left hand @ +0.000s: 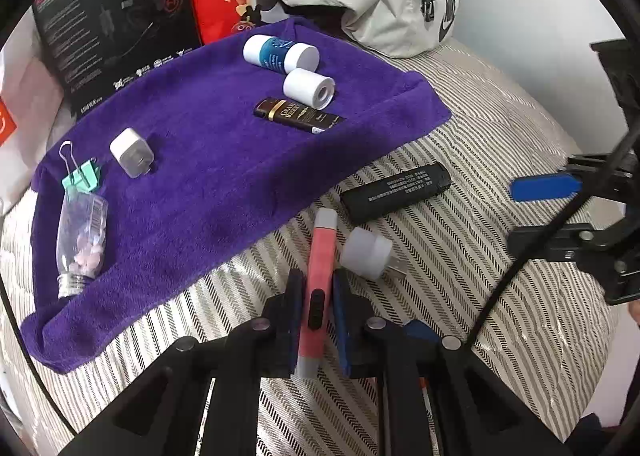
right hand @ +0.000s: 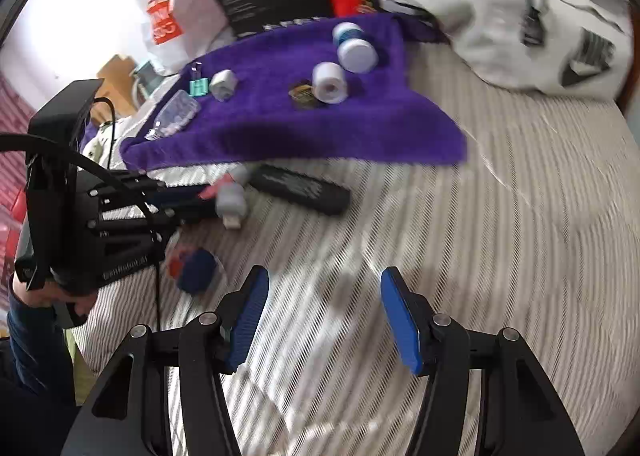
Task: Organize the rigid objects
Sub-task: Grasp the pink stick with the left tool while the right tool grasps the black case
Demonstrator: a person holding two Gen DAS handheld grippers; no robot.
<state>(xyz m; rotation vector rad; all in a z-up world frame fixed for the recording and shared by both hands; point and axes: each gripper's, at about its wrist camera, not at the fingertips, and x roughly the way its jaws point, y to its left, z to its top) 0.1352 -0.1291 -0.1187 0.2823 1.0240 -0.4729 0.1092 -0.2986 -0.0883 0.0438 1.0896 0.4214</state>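
Left claw (left hand: 316,312) apparently shut on the pink pen (left hand: 319,288), pointing 12 o'clock; purple towel (left hand: 208,184) at 10 o'clock. Right claw (right hand: 324,320) wide open, empty.

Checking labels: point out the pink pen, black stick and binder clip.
pink pen (left hand: 320,280): left wrist view, mid-barrel.
black stick (left hand: 396,192): left wrist view, printed side.
binder clip (left hand: 82,180): left wrist view, green body.

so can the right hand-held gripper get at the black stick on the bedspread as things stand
Probably yes: the right hand-held gripper is open and empty, and bare striped bedspread lies between it and the black stick. The left hand-held gripper crowds its near end.
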